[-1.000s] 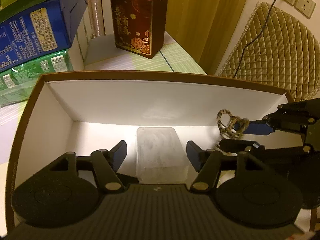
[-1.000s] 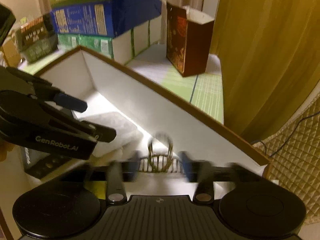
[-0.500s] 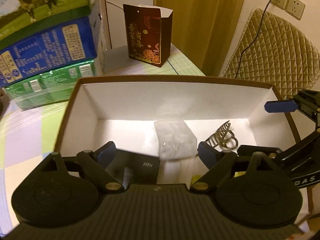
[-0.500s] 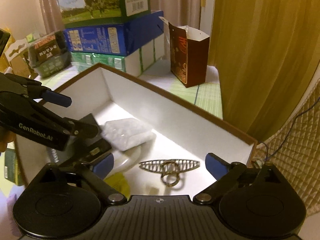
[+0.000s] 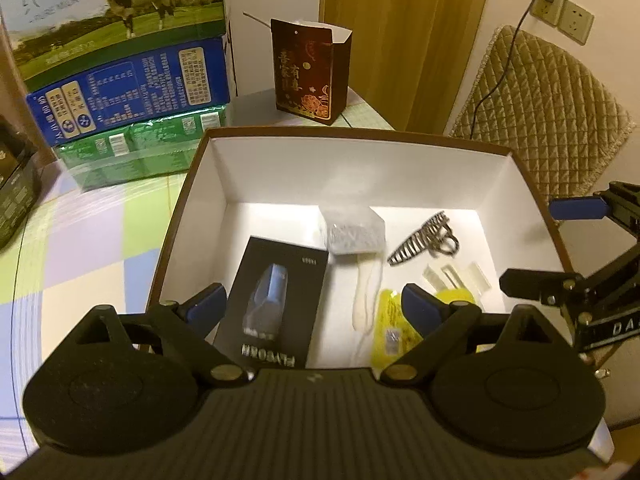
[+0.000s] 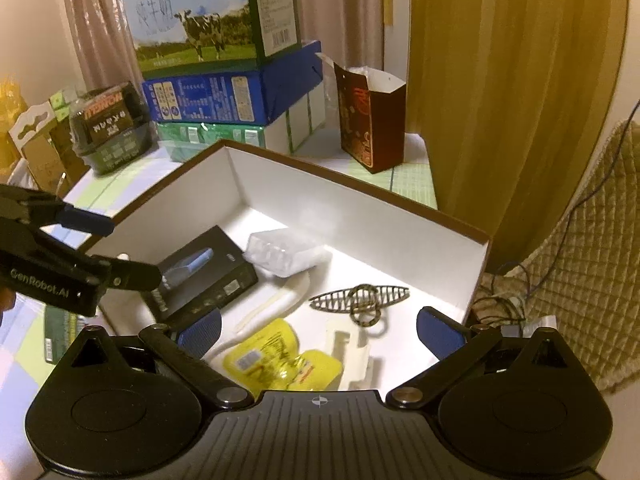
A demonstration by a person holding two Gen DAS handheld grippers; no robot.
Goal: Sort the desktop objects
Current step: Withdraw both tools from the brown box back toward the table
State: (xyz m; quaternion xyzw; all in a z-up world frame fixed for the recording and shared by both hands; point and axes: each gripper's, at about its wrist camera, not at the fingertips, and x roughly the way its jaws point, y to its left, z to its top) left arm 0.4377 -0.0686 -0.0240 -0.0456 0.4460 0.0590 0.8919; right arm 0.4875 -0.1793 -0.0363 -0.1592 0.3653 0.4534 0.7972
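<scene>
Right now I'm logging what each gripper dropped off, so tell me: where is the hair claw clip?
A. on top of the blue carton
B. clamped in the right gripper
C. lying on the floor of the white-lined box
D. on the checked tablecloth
C: the hair claw clip lies loose on the floor of the white-lined box, with no gripper touching it.

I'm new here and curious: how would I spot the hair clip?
Find the white-lined storage box on the table. The hair clip lies on its floor, beside the clear plastic case. It alone is dark, toothed metal.
</scene>
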